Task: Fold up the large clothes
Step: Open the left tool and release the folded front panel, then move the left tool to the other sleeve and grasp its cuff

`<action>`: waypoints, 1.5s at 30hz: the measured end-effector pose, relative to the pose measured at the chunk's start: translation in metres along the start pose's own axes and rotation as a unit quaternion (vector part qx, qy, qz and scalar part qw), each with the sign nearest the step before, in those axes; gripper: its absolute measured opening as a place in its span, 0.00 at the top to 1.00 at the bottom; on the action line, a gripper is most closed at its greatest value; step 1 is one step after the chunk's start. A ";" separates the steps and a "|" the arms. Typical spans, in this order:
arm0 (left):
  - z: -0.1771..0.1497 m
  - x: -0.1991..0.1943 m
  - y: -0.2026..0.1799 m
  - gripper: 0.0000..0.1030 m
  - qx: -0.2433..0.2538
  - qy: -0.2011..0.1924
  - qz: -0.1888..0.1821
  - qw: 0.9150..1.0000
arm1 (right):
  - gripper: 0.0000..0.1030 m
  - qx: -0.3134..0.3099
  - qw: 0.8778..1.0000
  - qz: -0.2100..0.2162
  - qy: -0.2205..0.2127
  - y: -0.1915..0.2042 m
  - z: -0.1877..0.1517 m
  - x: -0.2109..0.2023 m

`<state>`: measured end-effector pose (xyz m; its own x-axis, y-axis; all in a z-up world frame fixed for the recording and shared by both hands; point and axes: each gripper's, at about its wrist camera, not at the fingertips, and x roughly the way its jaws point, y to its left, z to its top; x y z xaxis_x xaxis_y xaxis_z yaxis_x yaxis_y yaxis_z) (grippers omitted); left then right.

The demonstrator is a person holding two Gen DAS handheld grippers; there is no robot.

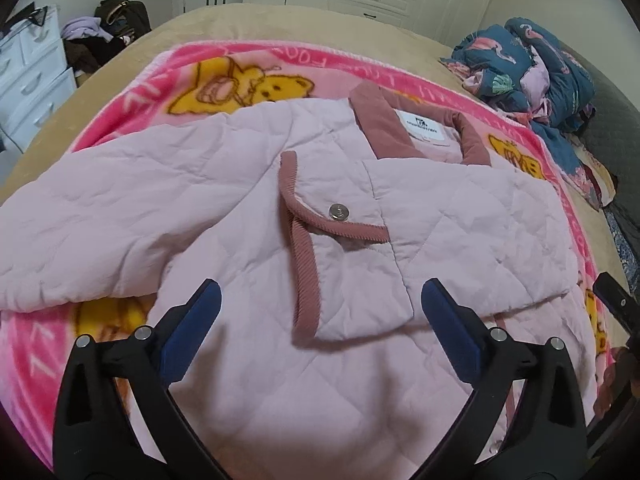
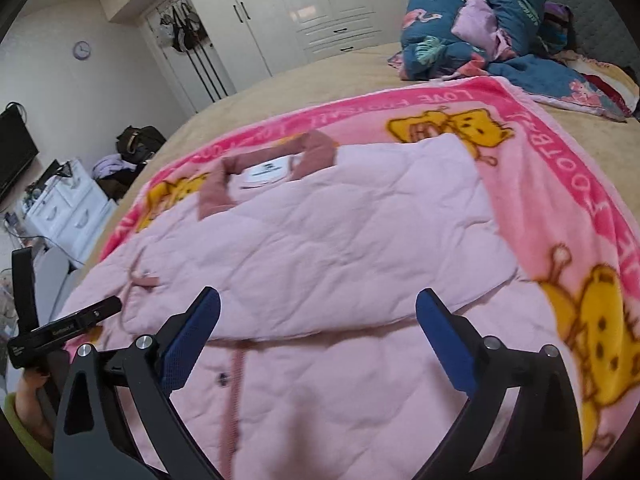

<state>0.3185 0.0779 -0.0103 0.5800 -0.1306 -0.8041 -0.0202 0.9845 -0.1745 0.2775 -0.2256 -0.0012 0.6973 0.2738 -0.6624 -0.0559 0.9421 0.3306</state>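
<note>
Left wrist view first: we see our left gripper (image 1: pixel 318 304) with its jaws spread wide and nothing between the blue pads (image 1: pixel 188 336), hanging just above the pale pink quilted jacket (image 1: pixel 224 184). The jacket lies on a bright pink cartoon-bear blanket (image 1: pixel 224 64) spread over a tan bed cover (image 1: pixel 120 60). Both sleeves are folded in across the chest; the cuff with dusty-rose corduroy trim (image 1: pixel 304 256) and a metal snap (image 1: pixel 338 212) lies on top, straight ahead at twelve o'clock from the pads. The dusty-rose collar (image 1: pixel 376 120) with its white label (image 1: pixel 420 128) sits further off, toward one o'clock. A rumpled dark-blue flamingo-print quilt (image 1: pixel 552 68) is heaped at two o'clock, well apart from the jacket.

From the right wrist view, our right gripper (image 2: pixel 318 300) is likewise wide open and empty, over the jacket's lower front, where a button (image 2: pixel 223 379) and the rose placket (image 2: pixel 239 392) show between the fingers. At nine o'clock the other tool's black body (image 2: pixel 72 326) juts in, with a hand (image 2: pixel 34 386) beneath it. White wardrobes (image 2: pixel 304 4) stand at twelve o'clock.
</note>
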 end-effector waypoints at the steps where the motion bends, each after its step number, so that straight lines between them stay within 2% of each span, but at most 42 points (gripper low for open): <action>1: -0.001 -0.004 0.002 0.09 -0.002 -0.001 0.002 1.000 | 0.04 -0.004 1.000 -0.002 -0.002 0.005 -0.001 -0.002; 8: -0.009 -0.024 0.025 0.09 -0.025 -0.009 0.003 1.000 | 0.04 -0.019 1.000 0.005 -0.019 0.038 -0.003 -0.022; 20: -0.020 -0.061 0.086 0.09 -0.067 -0.048 0.055 0.995 | 0.04 -0.056 0.998 0.024 -0.013 0.100 -0.004 -0.025; 28: -0.029 -0.075 0.127 0.09 -0.094 -0.059 0.079 0.991 | 0.04 -0.093 0.995 0.045 -0.008 0.151 -0.002 -0.016; 37: -0.043 -0.091 0.176 0.09 -0.126 -0.074 0.119 0.982 | 0.04 -0.146 0.987 0.069 0.003 0.216 -0.007 0.001; 45: -0.056 -0.090 0.227 0.09 -0.177 -0.068 0.135 0.973 | 0.04 -0.181 0.979 0.088 0.026 0.263 -0.025 0.024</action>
<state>0.2164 0.3064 -0.0094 0.6167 0.1673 -0.7692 -0.4519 0.8754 -0.1719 0.2615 0.0336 0.0536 0.6172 0.4380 -0.6536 -0.4276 0.8841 0.1887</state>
